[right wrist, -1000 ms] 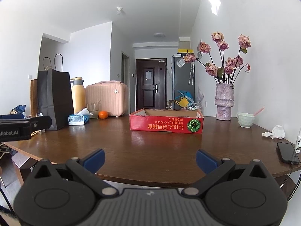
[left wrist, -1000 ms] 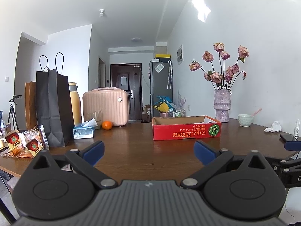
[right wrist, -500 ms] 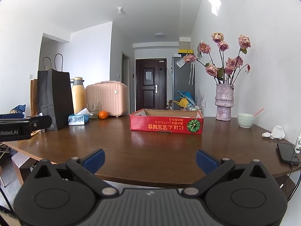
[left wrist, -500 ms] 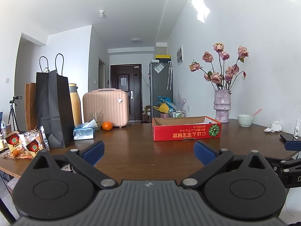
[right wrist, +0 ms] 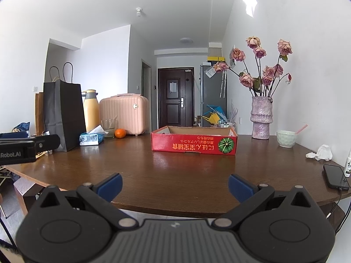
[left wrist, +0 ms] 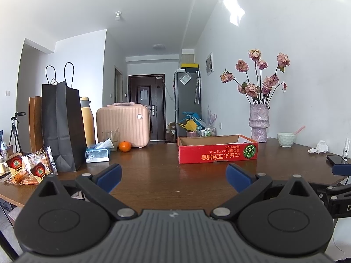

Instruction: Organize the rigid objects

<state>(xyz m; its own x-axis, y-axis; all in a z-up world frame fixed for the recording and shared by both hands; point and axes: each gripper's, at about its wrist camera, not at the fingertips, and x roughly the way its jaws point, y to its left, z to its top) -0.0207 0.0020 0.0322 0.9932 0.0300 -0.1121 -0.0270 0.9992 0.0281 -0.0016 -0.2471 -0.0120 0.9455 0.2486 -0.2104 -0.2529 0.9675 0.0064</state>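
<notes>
A shallow red cardboard box (left wrist: pixel 217 151) (right wrist: pixel 193 142) stands open in the middle of the brown table (left wrist: pixel 164 175) (right wrist: pixel 175 171). Its inside is hidden by the front wall. My left gripper (left wrist: pixel 173 176) is open and empty, low over the table's near edge. My right gripper (right wrist: pixel 174 185) is open and empty, just off the table's front edge, well short of the box. An orange (left wrist: pixel 125 146) (right wrist: pixel 120 133), a glass (left wrist: pixel 110 136), a yellow flask (right wrist: pixel 91 112) and a pale bowl with a pink spoon (right wrist: pixel 286 138) stand on the table.
On the left stand a black paper bag (left wrist: pixel 62 127), a pink case (left wrist: pixel 124 126), a tissue pack (left wrist: pixel 97 153) and snack packets (left wrist: pixel 26 168). A vase of dried roses (right wrist: pixel 261 118), crumpled tissue (right wrist: pixel 321 153) and a phone (right wrist: pixel 334 177) are on the right.
</notes>
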